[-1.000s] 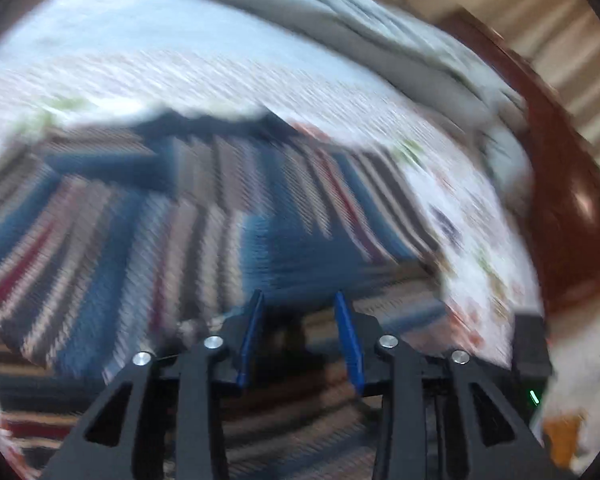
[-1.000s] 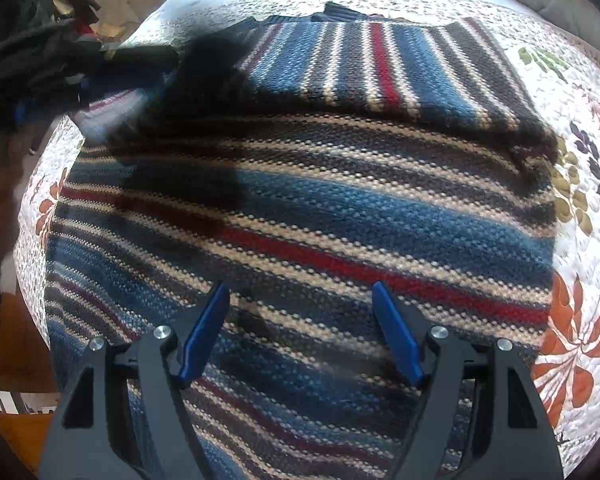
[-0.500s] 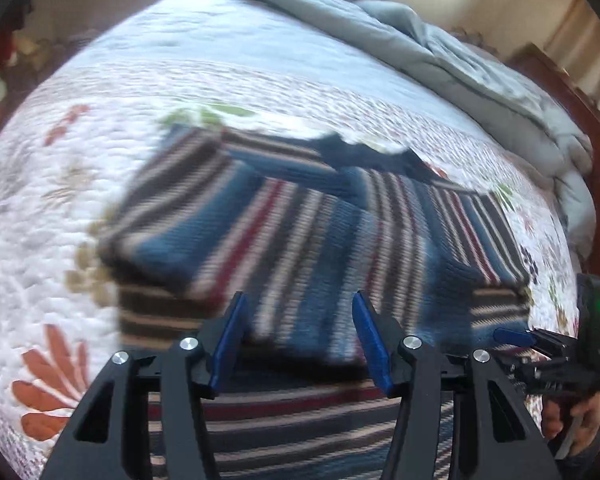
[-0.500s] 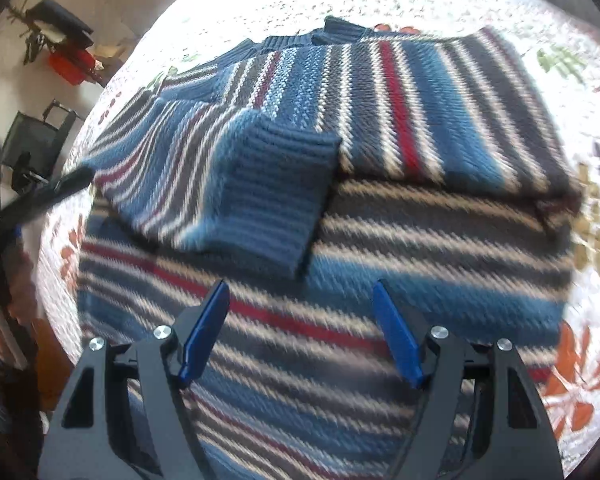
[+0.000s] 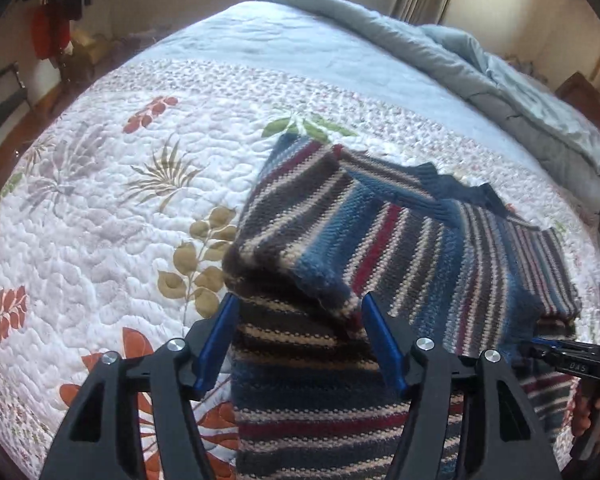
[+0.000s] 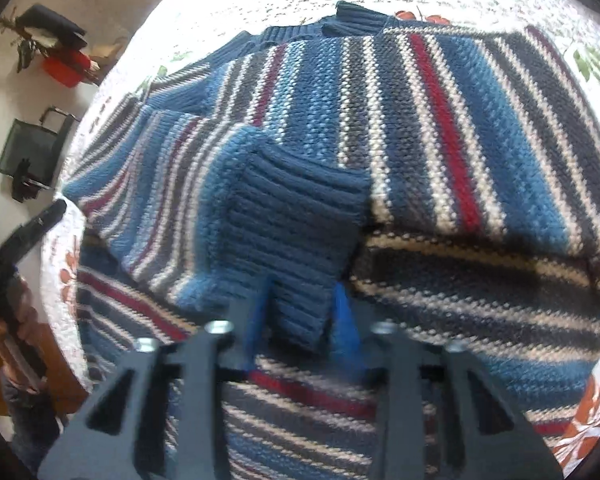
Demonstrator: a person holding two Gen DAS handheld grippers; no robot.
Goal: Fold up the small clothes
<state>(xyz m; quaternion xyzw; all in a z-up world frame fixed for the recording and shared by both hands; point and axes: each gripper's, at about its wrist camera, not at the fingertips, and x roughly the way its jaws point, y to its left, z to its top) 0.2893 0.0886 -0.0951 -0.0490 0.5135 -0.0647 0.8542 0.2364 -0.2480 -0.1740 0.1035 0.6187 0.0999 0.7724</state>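
A striped knit sweater [image 5: 400,248] in blue, grey, cream and red lies on the bed quilt [image 5: 112,208], both sleeves folded across its body. My left gripper [image 5: 300,320] is open and empty, just above the folded left sleeve's edge. My right gripper [image 6: 302,312] has its jaws narrowed around the ribbed blue cuff [image 6: 296,232] of the other sleeve; the cuff's end sits between the blue pads [image 6: 342,312]. The sweater fills the right wrist view [image 6: 440,128]. The right gripper also shows at the left wrist view's right edge [image 5: 560,360].
A grey duvet [image 5: 480,64] is bunched along the bed's far side. A wooden bed frame [image 5: 584,88] stands at the far right. Chairs and a red object [image 6: 64,68] stand on the floor beyond the bed's left edge. The left gripper's hand shows at the right wrist view's left [image 6: 16,264].
The left gripper let the left sleeve down across the body and pulled back, open. The right gripper moved forward onto the blue cuff and its jaws narrowed around it.
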